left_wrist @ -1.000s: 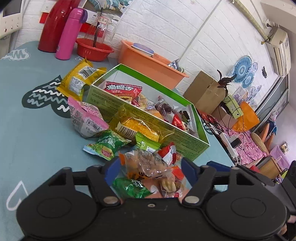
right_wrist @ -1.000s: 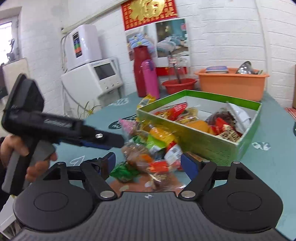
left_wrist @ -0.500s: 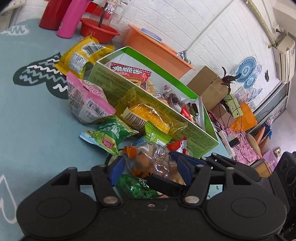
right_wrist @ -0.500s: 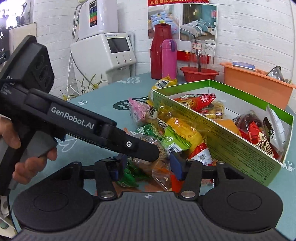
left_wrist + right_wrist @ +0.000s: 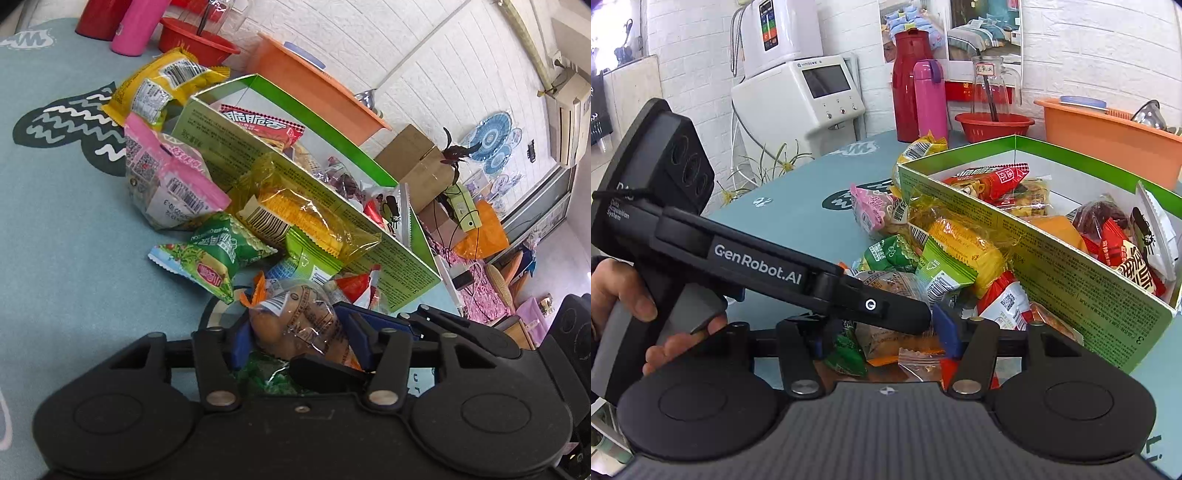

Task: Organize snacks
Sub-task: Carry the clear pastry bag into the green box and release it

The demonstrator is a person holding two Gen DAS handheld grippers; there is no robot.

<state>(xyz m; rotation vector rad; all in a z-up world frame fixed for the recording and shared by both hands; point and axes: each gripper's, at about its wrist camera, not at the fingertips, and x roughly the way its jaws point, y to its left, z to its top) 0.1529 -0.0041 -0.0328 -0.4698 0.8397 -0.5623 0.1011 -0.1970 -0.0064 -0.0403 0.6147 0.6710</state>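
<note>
A clear bag of brown snacks (image 5: 299, 325) lies at the near end of a heap of packets beside the open green box (image 5: 229, 147). My left gripper (image 5: 301, 341) straddles the bag with its jaws closing; its blue pads sit just beside the wrapper without squeezing it. My right gripper (image 5: 882, 339) comes in across the same bag (image 5: 886, 284), jaws still closing, and its fingers (image 5: 388, 321) press the wrapper from the right and below. In the right wrist view the left gripper (image 5: 908, 314) hides one right pad. The green box (image 5: 1071, 288) holds several packets.
Pink (image 5: 166, 177), green (image 5: 218, 254) and yellow (image 5: 306, 218) packets lean against the box's near wall. Behind stand an orange tub (image 5: 314, 85), a red bowl (image 5: 199, 37) and a pink flask (image 5: 929, 96). A hand (image 5: 628, 295) holds the left gripper's handle.
Both grippers dropped and moved in onto the heap until the clear bag sat between their fingers. The right jaws narrowed first, then the left jaws began to narrow.
</note>
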